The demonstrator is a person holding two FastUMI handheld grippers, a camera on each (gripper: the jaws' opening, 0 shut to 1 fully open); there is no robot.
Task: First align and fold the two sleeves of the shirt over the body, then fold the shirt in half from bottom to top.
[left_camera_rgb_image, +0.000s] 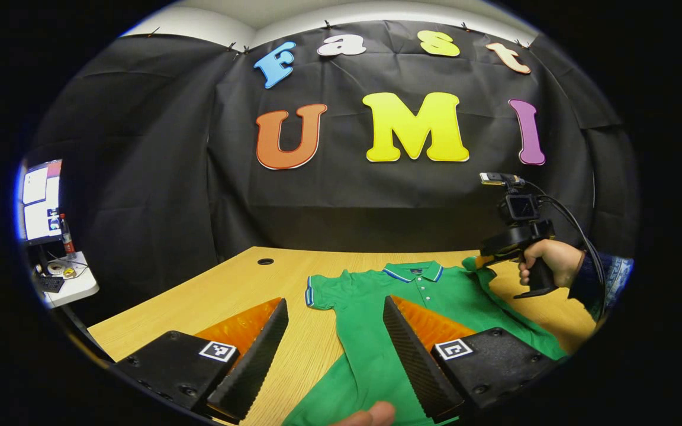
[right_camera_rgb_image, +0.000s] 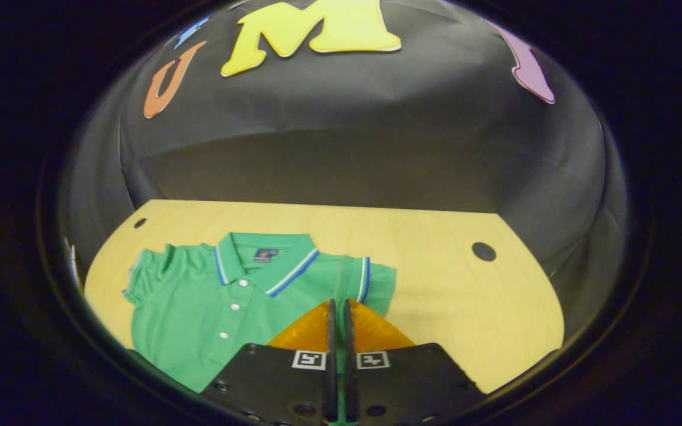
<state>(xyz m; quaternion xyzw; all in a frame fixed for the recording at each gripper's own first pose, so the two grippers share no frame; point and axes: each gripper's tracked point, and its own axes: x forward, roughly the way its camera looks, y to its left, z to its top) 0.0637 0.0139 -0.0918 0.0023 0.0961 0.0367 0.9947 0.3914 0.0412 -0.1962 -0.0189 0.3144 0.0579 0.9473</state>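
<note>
A green polo shirt (left_camera_rgb_image: 376,319) with blue-and-white trim lies face up on the wooden table (left_camera_rgb_image: 234,290), collar toward the wall. My left gripper (left_camera_rgb_image: 335,302) is open, hovering just in front of the shirt's left sleeve (left_camera_rgb_image: 320,293), one finger over bare table, the other over the body. In the left gripper view a hand holds my right gripper (left_camera_rgb_image: 483,260) at the shirt's other sleeve, where the cloth is bunched up. In the right gripper view my right gripper (right_camera_rgb_image: 338,303) is shut at the striped-cuff sleeve (right_camera_rgb_image: 376,284), with green cloth showing between its fingers.
The table (right_camera_rgb_image: 436,284) has round cable holes (left_camera_rgb_image: 265,261) (right_camera_rgb_image: 483,251) near its back edge. A small side desk (left_camera_rgb_image: 71,287) with a monitor (left_camera_rgb_image: 42,201) stands far left. Bare wood lies on both sides of the shirt. A fingertip (left_camera_rgb_image: 370,415) shows at the bottom edge.
</note>
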